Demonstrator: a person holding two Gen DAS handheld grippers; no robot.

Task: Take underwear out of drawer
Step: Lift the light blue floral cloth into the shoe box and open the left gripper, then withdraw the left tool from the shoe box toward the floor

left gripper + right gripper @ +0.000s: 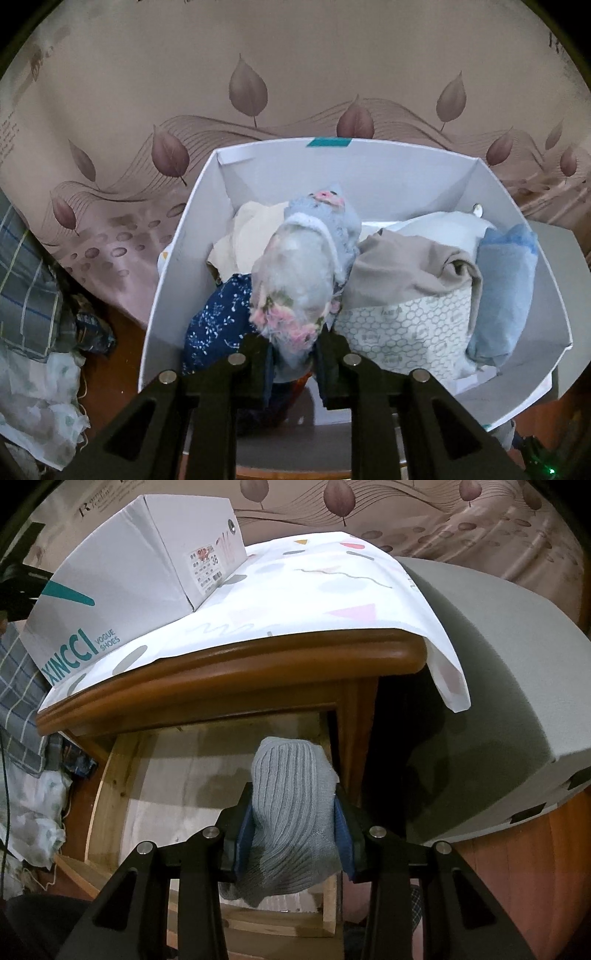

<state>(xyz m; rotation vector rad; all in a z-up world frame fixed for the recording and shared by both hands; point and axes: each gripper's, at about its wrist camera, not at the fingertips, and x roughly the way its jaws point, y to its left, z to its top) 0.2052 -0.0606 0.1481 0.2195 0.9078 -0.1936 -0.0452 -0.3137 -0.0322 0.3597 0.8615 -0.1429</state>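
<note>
A: What do the left gripper's fingers hold?

B: They are closed on a fuzzy white and pale-blue garment with pink floral patches. The piece stands up from between the fingers and hangs over a white cardboard box. What kind of garment it is cannot be told.

A: What lies in that box?

B: A navy cloth with white sprigs sits at the left, just beside the gripped piece; a cream cloth lies behind it. To the right are a taupe garment, a white honeycomb-print item and a light-blue folded cloth against the right wall. Behind the box hangs a beige fabric printed with leaves.

A: And the right gripper?

B: Its blue-padded fingers are closed on a grey ribbed knit piece, whose upper end projects forward and whose lower end droops below the fingers. It is held above the open drawer, a pale wooden compartment with its bare floor showing.

A: What surrounds the drawer?

B: The brown wooden cabinet top overhangs it. A white patterned cover is draped on that surface, and a white shoe box lettered in teal stands on the cover at the left. A grey padded panel rises to the right.
</note>
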